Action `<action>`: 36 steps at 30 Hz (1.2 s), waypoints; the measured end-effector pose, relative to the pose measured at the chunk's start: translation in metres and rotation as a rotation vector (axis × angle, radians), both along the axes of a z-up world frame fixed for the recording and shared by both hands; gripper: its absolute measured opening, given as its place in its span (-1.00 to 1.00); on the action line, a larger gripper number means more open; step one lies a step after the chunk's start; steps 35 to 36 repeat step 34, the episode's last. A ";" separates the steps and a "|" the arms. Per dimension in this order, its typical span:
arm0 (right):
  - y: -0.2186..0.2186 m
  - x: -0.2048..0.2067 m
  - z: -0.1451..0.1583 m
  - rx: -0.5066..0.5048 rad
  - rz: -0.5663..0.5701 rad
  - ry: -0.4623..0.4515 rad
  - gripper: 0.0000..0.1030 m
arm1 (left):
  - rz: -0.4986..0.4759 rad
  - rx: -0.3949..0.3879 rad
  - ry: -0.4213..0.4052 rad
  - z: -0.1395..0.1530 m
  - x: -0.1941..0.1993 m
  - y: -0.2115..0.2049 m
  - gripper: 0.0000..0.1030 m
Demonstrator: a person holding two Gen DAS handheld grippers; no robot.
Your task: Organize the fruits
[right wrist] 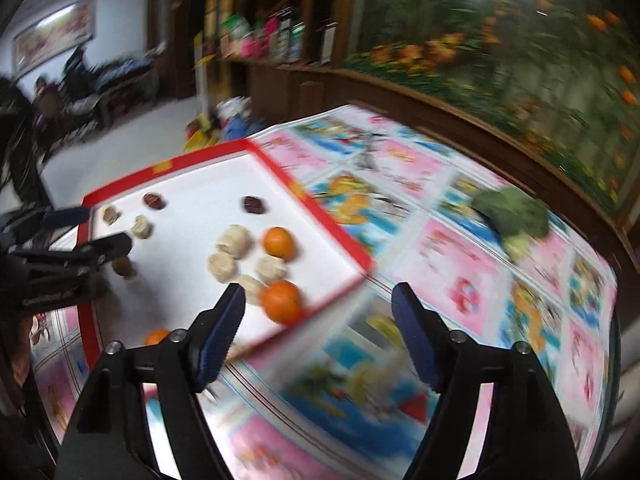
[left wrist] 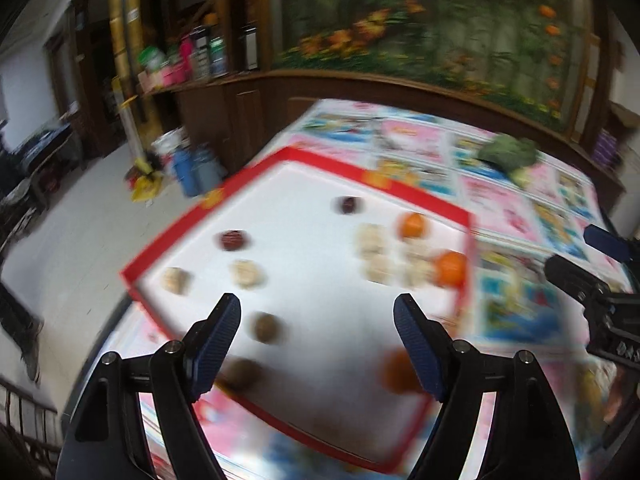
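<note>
Both claws gape wide and empty above the red-rimmed tray point(left wrist: 296, 154). The left claw point(left wrist: 318, 312) hovers over its scattered fruit. The right claw point(right wrist: 318, 300) hangs beside an orange point(right wrist: 281, 301) at the tray's edge.

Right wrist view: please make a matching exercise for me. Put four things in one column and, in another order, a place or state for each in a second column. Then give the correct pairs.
Things:
1. broccoli
2. orange
3. right gripper
4. dark red fruit

Places or states:
A. open, holding nothing
B. inside the red-rimmed tray, close to its near right rim
C. on the patterned tablecloth, outside the tray
D. inside the tray, far from the camera, apart from the pale pieces

Pairs: 1-C, 2-B, 3-A, 4-D
</note>
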State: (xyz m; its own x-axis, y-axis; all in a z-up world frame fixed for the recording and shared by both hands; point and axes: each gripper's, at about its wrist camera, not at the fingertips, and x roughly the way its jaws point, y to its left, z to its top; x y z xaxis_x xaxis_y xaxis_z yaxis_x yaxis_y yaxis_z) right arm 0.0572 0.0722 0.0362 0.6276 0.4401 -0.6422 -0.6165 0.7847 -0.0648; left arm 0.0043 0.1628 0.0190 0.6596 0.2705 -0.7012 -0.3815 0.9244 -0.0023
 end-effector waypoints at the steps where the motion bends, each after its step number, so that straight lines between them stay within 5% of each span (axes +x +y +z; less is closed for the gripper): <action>1: -0.013 -0.002 0.000 0.021 -0.036 0.002 0.73 | -0.042 -0.001 -0.007 -0.001 -0.001 -0.017 0.55; 5: -0.073 -0.012 -0.009 0.053 -0.206 0.020 1.00 | -0.212 -0.012 -0.007 -0.009 0.003 -0.080 0.61; 12: -0.176 -0.046 -0.044 -0.015 -0.537 0.081 1.00 | -0.372 -0.032 0.067 -0.042 0.023 -0.159 0.61; 20: -0.219 -0.064 -0.063 0.039 -0.577 0.127 1.00 | -0.206 0.011 0.012 -0.026 0.003 -0.139 0.61; 28: -0.182 -0.054 -0.060 0.071 -0.464 0.117 1.00 | 0.078 -0.001 -0.041 0.000 -0.024 -0.060 0.68; 30: -0.171 -0.054 -0.058 0.075 -0.436 0.110 1.00 | 0.140 0.047 -0.081 0.008 -0.032 -0.049 0.68; 36: -0.157 -0.057 -0.051 0.072 -0.403 0.078 1.00 | 0.154 0.037 -0.102 0.014 -0.036 -0.037 0.74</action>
